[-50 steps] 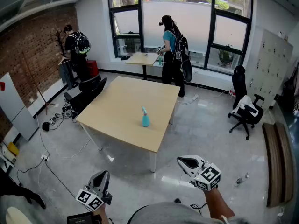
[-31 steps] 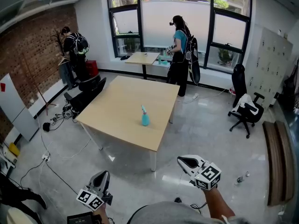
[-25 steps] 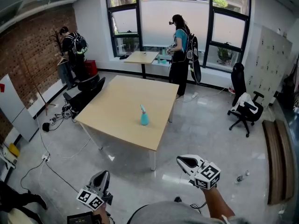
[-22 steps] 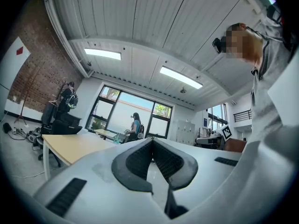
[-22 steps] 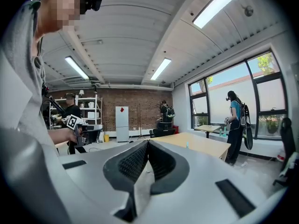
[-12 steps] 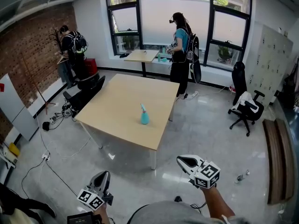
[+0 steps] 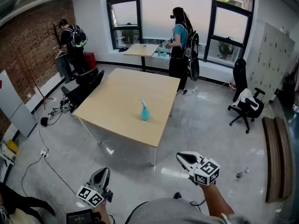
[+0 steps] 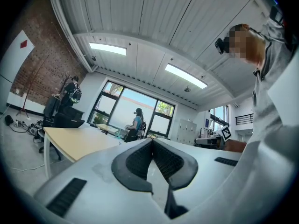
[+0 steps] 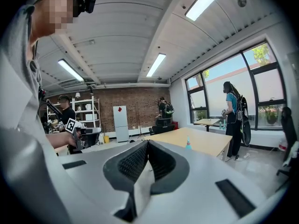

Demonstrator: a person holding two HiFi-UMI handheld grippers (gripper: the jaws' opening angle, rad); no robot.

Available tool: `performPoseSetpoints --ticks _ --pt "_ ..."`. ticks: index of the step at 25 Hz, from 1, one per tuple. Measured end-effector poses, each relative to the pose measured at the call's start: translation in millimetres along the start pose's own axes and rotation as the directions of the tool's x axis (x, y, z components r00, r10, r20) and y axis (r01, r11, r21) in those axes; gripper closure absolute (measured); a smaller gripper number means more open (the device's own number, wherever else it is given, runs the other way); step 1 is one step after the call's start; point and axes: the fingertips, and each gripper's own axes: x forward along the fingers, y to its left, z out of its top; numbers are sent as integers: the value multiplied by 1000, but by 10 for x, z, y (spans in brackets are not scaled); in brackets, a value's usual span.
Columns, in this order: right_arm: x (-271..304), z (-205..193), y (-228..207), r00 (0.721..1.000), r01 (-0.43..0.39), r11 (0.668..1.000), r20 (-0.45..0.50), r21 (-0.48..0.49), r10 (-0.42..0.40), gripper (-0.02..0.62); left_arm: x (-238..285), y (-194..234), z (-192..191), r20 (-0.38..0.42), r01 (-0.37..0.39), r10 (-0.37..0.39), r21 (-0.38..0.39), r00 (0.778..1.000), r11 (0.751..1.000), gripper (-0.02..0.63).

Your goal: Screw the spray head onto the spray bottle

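1. Left gripper [image 7: 103,172]: it is being held low and near the person's body. Its jaws are pressing tight together with nothing between them. The marker cube is sitting at its rear.
2. Right gripper [image 7: 180,157]: it is being held out over the floor, level with the left gripper and well apart from it. Its jaws are likewise meeting pad to pad and gripping nothing.
3. Spray bottle [image 7: 145,112]: this teal bottle is standing upright, far ahead of both grippers and roughly between their lines. Neither gripper is touching it. In the right gripper view it is showing small, just right of the jaw tips.
4. Spray head [image 7: 144,102]: this paler piece is sitting on top of the bottle. Whether it is threaded down cannot be told at this range.
5. Table [image 7: 120,106]: this light wood table is carrying the bottle, well ahead of the grippers. A strip of grey floor is lying between.
6. Office chair [image 7: 245,108]: this black chair is standing far ahead and to the right of the right gripper.
7. Person by the window [image 7: 180,36]: this person is standing beyond the table, beside a second small table [image 7: 138,50].
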Motion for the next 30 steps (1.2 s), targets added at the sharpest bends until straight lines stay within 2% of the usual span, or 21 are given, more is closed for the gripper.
performPoseSetpoints --ticks 8,11,15,19,22,25,30 --pt "137 194 -21 1000 -1 1000 25 -19 2 590 129 115 108 36 20 -18 -46 999 999 601" --pt "164 150 -75 1000 -1 1000 11 -8 1 589 239 171 59 26 23 -22 -57 999 998 600" --pt "300 7 -312 1000 1 1000 -21 21 -1 589 480 219 -136 -3 34 -35 -78 999 996 601" --pt "610 109 -702 1000 -29 999 -3 22 29 589 996 231 -309 -48 50 -55 -96 997 994 601" --pt "910 211 -1079 997 -71 997 25 13 71 589 1518 284 -416 -78 65 -74 -107 994 992 601" --pt "1193 210 -1410 988 -157 988 15 10 157 588 2066 386 -485 -112 57 -67 -91 991 994 600" --pt "1482 336 -1769 947 -321 947 -10 -27 320 588 2760 443 -469 -71 4 -12 -111 997 994 600"
